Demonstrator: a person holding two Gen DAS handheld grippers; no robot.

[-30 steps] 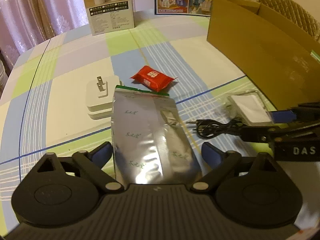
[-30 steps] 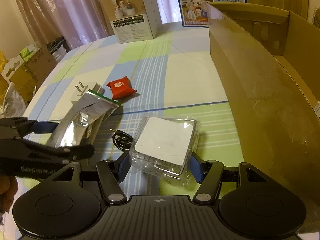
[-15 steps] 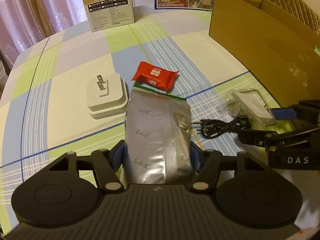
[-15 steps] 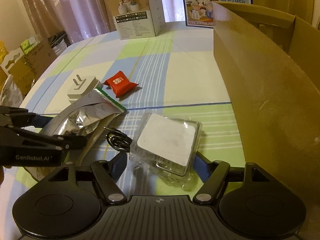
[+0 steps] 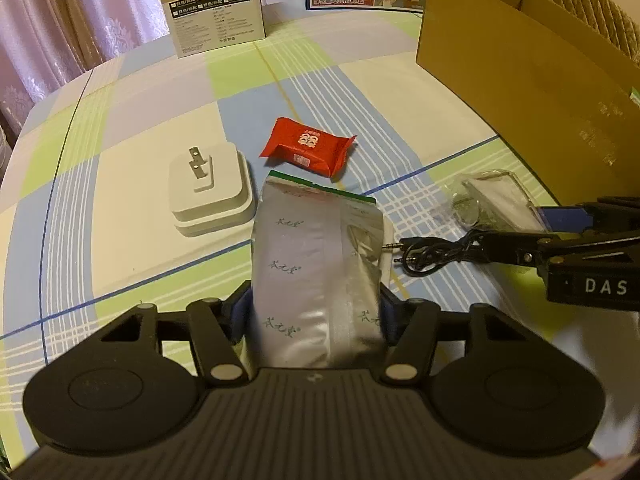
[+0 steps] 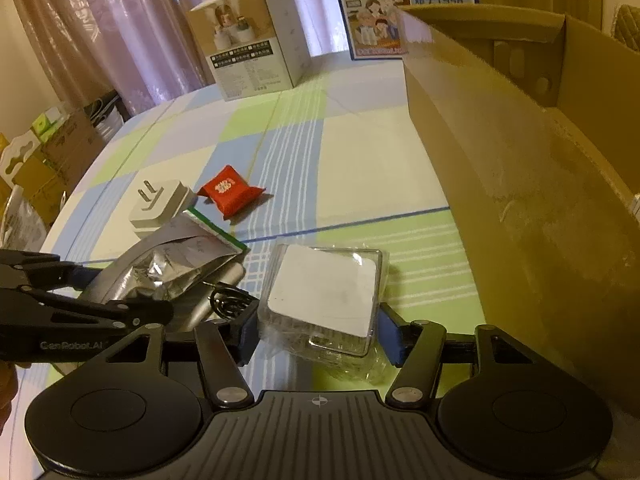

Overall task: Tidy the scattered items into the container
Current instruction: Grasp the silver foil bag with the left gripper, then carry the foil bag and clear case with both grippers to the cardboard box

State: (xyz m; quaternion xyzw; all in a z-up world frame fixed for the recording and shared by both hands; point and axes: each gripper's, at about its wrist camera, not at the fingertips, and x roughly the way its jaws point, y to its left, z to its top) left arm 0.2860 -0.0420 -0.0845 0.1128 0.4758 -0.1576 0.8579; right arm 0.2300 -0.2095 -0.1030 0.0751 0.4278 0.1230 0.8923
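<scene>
We have the left hand-held gripper (image 5: 316,312) clenched on the crinkled silver foil pouch with a green top edge (image 5: 316,260), its blue pads pressing both long sides near the pouch's lower end. The right hand-held gripper (image 6: 316,332) is grasping the clear plastic case with a white square card inside (image 6: 326,292), pads against its two sides.

Both items look raised a little off the checked green-and-blue cloth of the bench (image 5: 140,128), though we cannot be sure how far. To do this step well, we judge that we should lift each load above the tall near wall of the open brown cardboard box (image 6: 520,184) before swinging right, and keep the floppy pouch from brushing the coiled black audio cable (image 5: 432,252) lying just beside it.

The two hand-held grippers sit side by side, both pointing forward and tilted down toward the bench, the right one nearer the box.

Left on the cloth are the red snack packet (image 5: 308,146) and the white plug adapter lying prongs-up (image 5: 208,188).
</scene>
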